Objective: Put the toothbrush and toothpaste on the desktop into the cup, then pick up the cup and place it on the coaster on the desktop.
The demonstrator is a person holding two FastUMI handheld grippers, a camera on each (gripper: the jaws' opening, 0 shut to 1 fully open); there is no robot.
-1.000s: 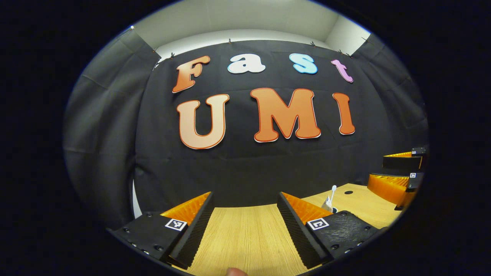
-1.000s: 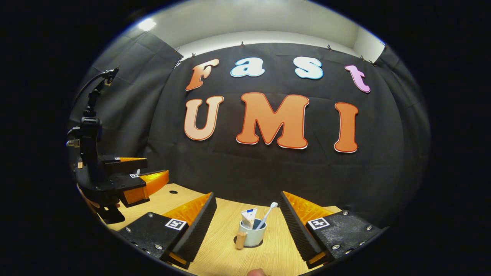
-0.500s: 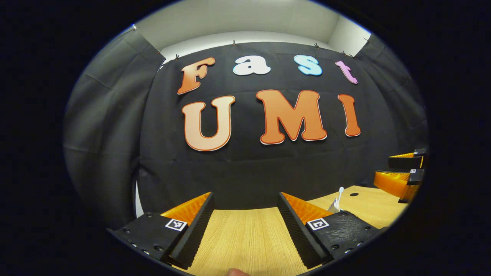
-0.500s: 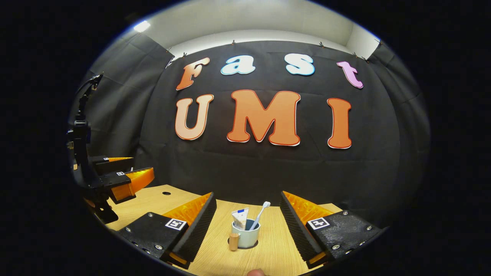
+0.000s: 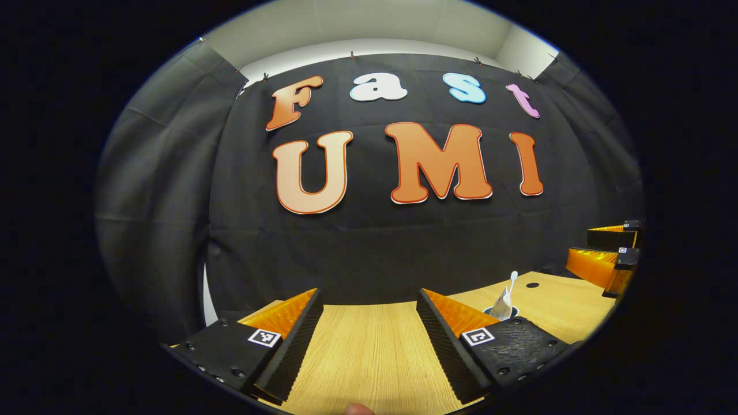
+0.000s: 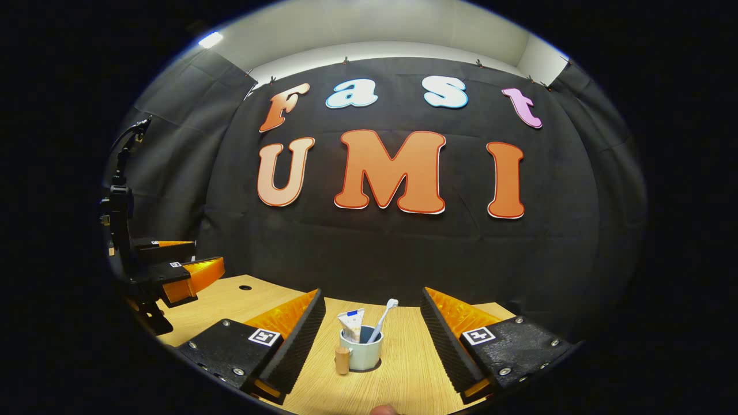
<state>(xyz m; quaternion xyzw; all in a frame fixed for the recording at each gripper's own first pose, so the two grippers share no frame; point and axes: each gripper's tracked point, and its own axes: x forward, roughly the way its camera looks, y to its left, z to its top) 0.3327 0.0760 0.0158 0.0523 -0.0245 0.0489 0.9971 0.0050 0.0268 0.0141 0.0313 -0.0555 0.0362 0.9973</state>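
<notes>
Both grippers [image 6: 369, 323] back off — cup [image 6: 361, 351] nearer (unheld).

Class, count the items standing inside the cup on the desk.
2: a toothpaste tube at the left of the cup and a toothbrush leaning right. Anything lower inside would be hidden.

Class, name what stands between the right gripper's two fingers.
In the right gripper view, the cup, holding toothbrush and toothpaste, stands between the open right gripper fingers, untouched.

Dim booth, sharp focus, fisheye-warped edges
</notes>
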